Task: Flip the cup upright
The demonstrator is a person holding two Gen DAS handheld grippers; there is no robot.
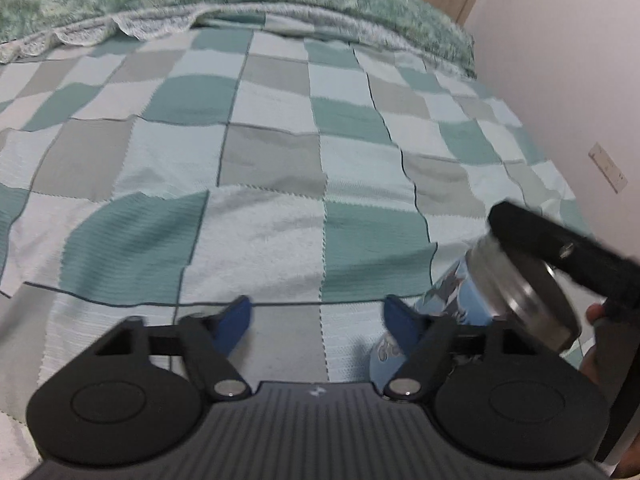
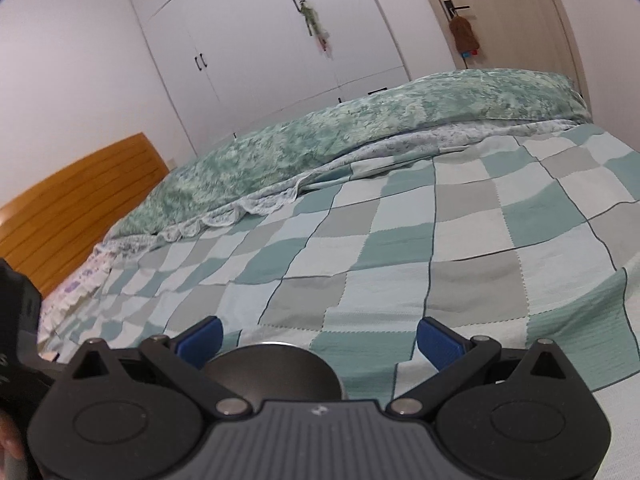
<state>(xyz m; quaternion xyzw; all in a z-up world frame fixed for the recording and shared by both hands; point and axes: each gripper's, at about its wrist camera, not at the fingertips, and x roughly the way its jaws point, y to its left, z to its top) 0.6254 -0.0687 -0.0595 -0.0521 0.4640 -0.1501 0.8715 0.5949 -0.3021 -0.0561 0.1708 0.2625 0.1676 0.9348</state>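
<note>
The cup, blue with a pattern and a metal end, is near the front edge of the bed, toward the side that runs along the wall. It is not standing. It leans, with the metal end raised and turned to the right and the other end low on the checked blanket. I judge it is held in this half-way tilt because the flip is in progress and not yet finished. The right gripper has its tongs wide apart. In the right wrist view the dark round end of the cup sits between them, close to the left finger and apart from the other one, so it seems to push or support the cup, not to pinch it. In the left wrist view a black part of this tool lies across the metal end. The left gripper hangs low over the blanket just beside the cup, level, pointing along the bed, with its tongs spread and nothing between them. Probably it waits to steady the cup.
</note>
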